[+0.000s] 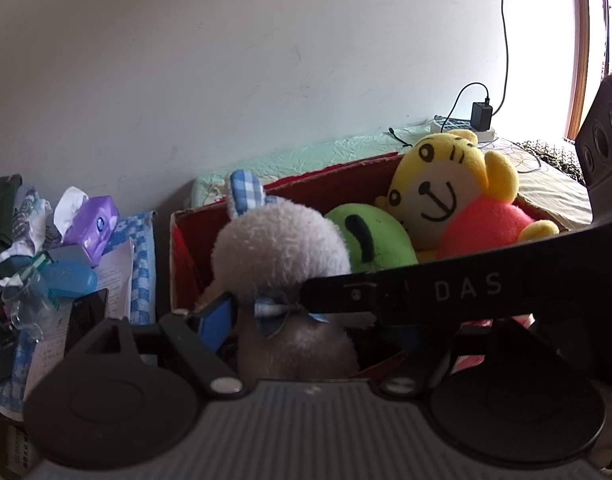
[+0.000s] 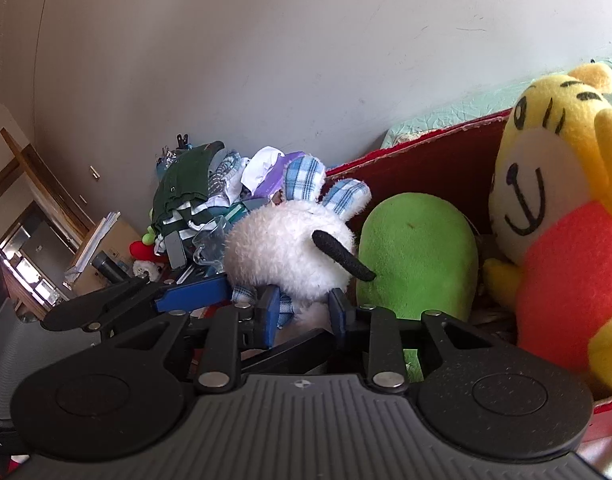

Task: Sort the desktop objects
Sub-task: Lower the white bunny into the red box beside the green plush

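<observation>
Your left gripper (image 1: 266, 316) fills the bottom of the left wrist view; only its left blue pad shows, lying against the white plush rabbit (image 1: 280, 248) near its bow, while the other gripper's black body hides the opposite finger, so you cannot tell whether it clamps the toy. That rabbit sits at the near left end of the red cardboard box (image 1: 186, 240) in the frame's centre. Behind it in the box lie a green plush (image 1: 369, 240) and, toward the upper right, a yellow tiger doll (image 1: 453, 184) in a red shirt. At left, outside the box, a purple tissue pack (image 1: 94, 224), a blue case (image 1: 68, 278) and papers (image 1: 114, 276) remain loose on the desk.

In the right wrist view, your right gripper (image 2: 302, 312) at lower centre has its two blue pads closed partway on the rabbit's lower body, and the left gripper's blue finger reaches in from the left. Three soft toys already share the box, so the plush sorting looks well advanced; the heap of clothes (image 2: 186, 192) at centre left looks unsorted.
</observation>
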`<state>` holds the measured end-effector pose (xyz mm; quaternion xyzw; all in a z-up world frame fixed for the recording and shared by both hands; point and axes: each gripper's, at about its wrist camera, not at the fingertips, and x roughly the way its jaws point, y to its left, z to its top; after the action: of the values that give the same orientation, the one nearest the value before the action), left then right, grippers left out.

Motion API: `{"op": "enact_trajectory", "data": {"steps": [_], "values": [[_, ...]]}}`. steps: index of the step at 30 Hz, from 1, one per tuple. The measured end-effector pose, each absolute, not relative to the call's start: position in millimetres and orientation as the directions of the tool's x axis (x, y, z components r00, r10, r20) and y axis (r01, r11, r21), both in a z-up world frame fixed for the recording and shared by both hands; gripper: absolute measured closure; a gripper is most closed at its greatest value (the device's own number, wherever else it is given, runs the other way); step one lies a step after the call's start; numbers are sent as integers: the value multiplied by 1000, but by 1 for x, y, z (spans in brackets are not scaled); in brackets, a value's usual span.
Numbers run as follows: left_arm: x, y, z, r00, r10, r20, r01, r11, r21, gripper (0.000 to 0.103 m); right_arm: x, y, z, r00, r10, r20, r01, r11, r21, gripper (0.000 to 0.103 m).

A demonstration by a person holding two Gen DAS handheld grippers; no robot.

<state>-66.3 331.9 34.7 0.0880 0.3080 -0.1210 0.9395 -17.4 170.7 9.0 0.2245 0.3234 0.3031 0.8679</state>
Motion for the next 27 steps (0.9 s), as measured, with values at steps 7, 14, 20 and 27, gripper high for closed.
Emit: {"op": "enact_trajectory", "data": {"steps": [7, 14, 20, 27], "values": [[-65, 331, 30, 771, -182, -610, 282, 957, 71, 27, -20, 160, 15, 614, 677, -405, -376, 702, 604, 64], [-61, 327, 33, 765, -189, -616, 283, 957, 57, 24, -25, 142, 16, 655, 646, -392, -321, 707, 630, 65], [-57, 321, 31, 753, -167, -637, 274, 959, 72, 21, -28, 144, 13, 677, 606, -417, -305, 747, 590, 73], [-53, 323, 30, 738, -153, -657, 236, 971, 39, 20, -30, 150, 12, 694, 581, -425, -324, 779, 537, 76]]}}
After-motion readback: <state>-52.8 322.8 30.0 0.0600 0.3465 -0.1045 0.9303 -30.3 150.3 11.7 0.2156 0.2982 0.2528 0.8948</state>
